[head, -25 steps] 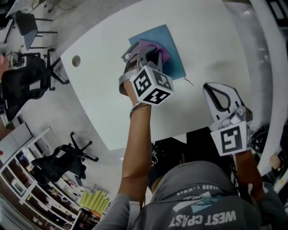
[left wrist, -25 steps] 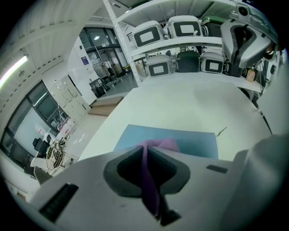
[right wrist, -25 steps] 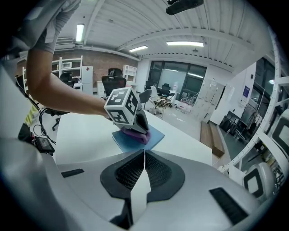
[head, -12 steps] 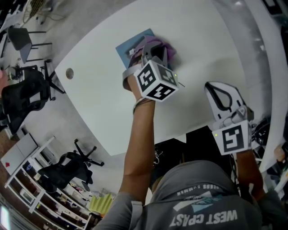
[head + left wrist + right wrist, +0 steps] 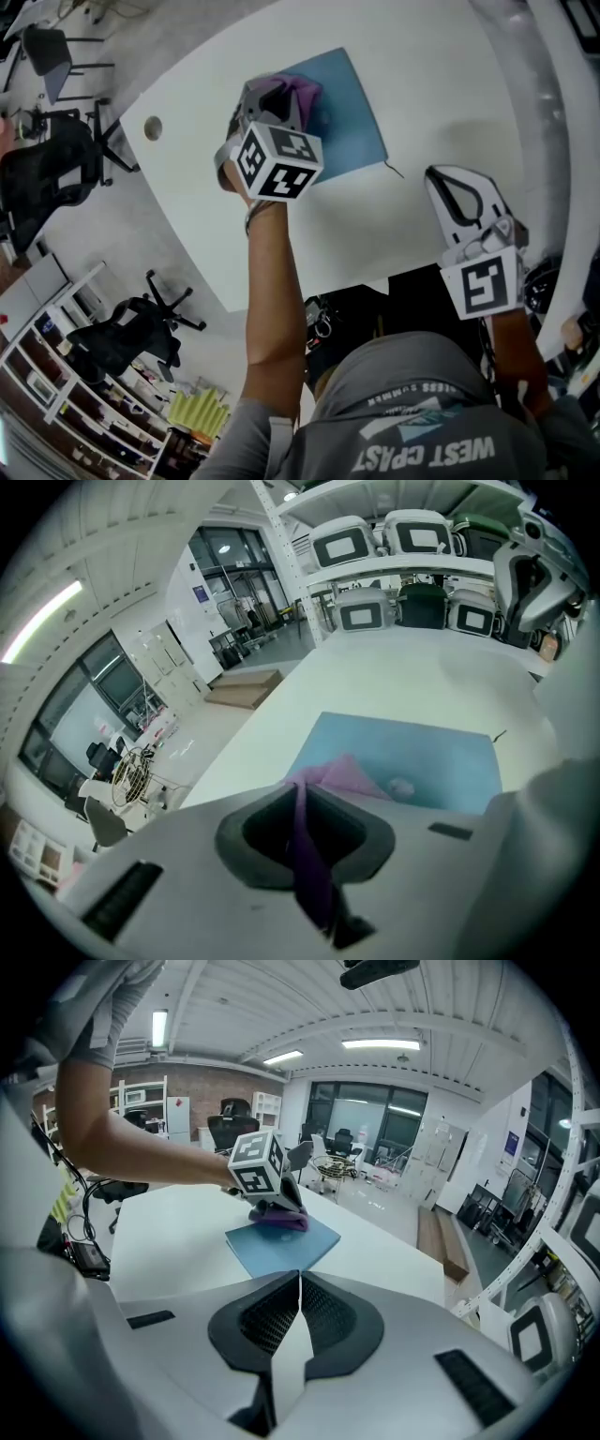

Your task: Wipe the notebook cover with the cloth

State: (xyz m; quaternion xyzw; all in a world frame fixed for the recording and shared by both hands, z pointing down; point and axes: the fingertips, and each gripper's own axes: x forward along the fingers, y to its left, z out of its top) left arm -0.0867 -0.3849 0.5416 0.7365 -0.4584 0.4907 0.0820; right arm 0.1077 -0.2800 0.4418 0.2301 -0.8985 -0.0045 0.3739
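Note:
A blue notebook (image 5: 347, 117) lies flat on the white table (image 5: 431, 84). A purple cloth (image 5: 289, 92) rests on the notebook's left end, and my left gripper (image 5: 274, 101) is shut on it. In the left gripper view the cloth (image 5: 306, 850) runs between the jaws and spreads onto the blue cover (image 5: 422, 761). My right gripper (image 5: 451, 187) hovers near the table's front edge, to the right of the notebook, jaws shut with nothing in them. The right gripper view shows the notebook (image 5: 286, 1244), the cloth (image 5: 278, 1216) and the left gripper's marker cube (image 5: 256, 1163) beyond my right gripper (image 5: 298, 1277).
A round cable hole (image 5: 153, 127) sits in the table left of the notebook. A thin dark ribbon (image 5: 395, 170) trails from the notebook's near corner. Office chairs (image 5: 42, 178) stand on the floor to the left. Shelves with white cases (image 5: 412, 536) stand beyond the table.
My left gripper has slid the cloth leftwards across the cover, from the middle and right part to its left end. The right gripper has stayed put.

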